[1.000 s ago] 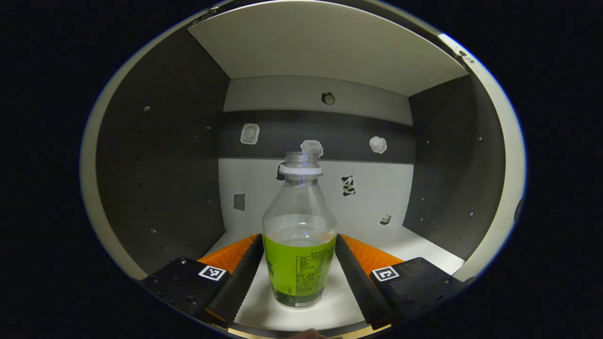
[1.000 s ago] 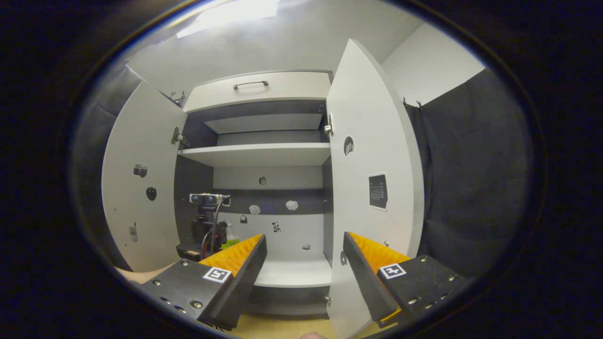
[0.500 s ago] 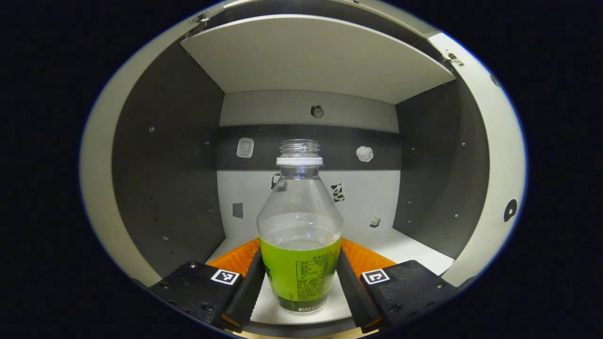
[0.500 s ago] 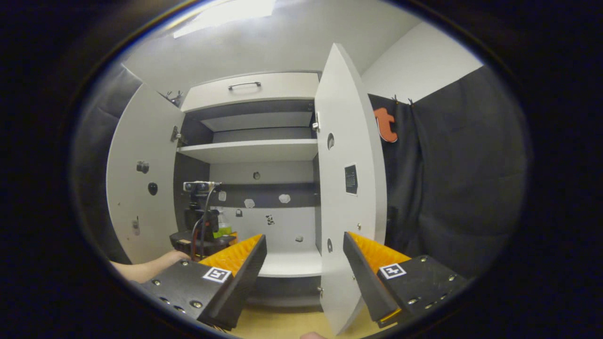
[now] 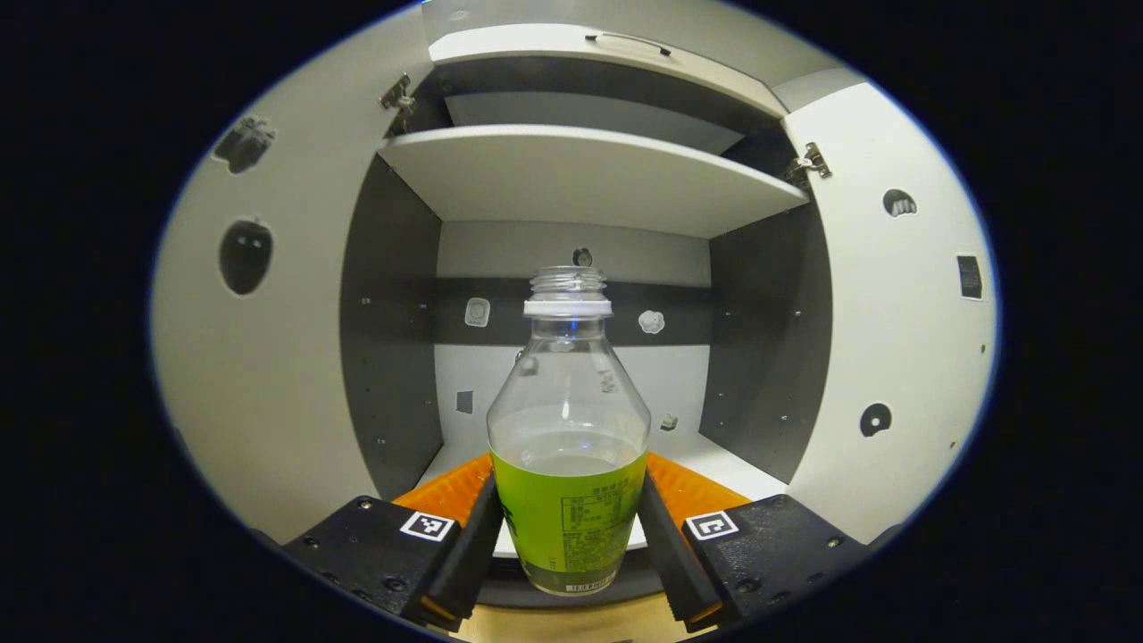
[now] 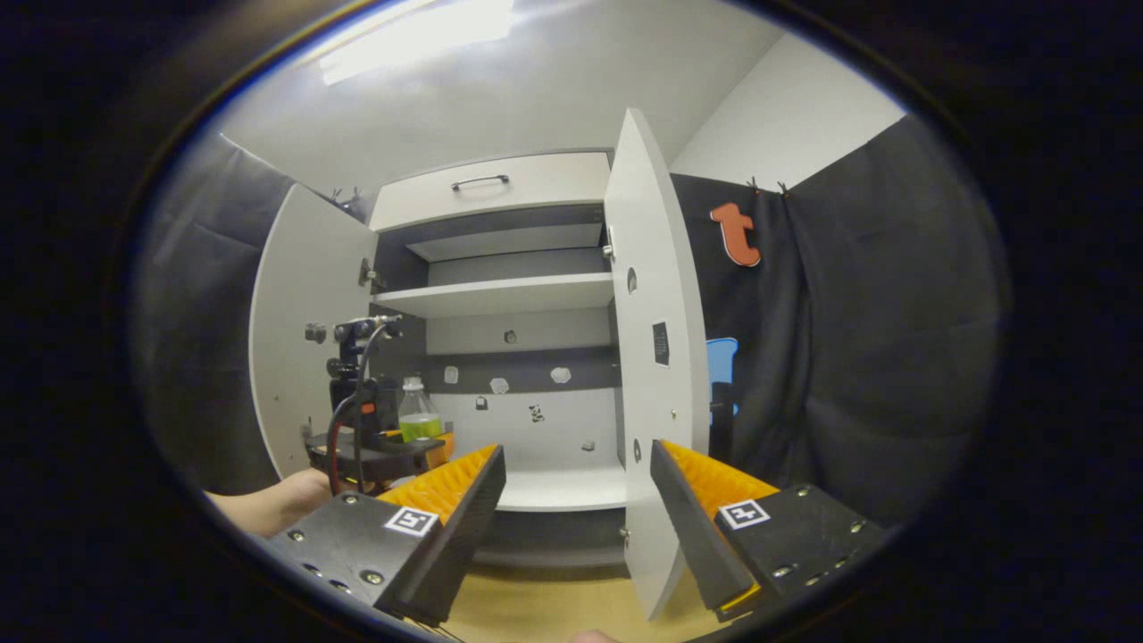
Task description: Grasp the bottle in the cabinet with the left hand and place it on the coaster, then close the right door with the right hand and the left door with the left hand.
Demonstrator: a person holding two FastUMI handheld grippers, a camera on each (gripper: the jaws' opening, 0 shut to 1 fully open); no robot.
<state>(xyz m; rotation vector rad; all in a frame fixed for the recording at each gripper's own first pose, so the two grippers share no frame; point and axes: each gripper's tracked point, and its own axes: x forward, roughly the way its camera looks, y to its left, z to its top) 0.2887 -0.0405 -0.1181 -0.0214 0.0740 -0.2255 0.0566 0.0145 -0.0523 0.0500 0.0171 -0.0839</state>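
A clear bottle (image 5: 568, 446) with a green label and no cap stands upright between both fingers of my left gripper (image 5: 569, 527), which is shut on it just outside the cabinet's lower compartment. In the right gripper view the same bottle (image 6: 417, 415) sits in the left gripper (image 6: 379, 438), held by a hand (image 6: 286, 496) in front of the cabinet's left side. My right gripper (image 6: 579, 500) is open and holds nothing, some way in front of the cabinet. The right door (image 6: 656, 357) and the left door (image 6: 304, 330) both stand open.
The cabinet has a white shelf (image 6: 500, 295) above the lower compartment and a drawer with a handle (image 6: 482, 181) on top. Small stickers dot its back wall (image 5: 571, 313). A wooden surface (image 6: 536, 607) lies in front of the cabinet.
The left gripper has closed on the bottle and drawn it back out of the cabinet. The right gripper view has pulled back and tilted, so the cabinet looks smaller.
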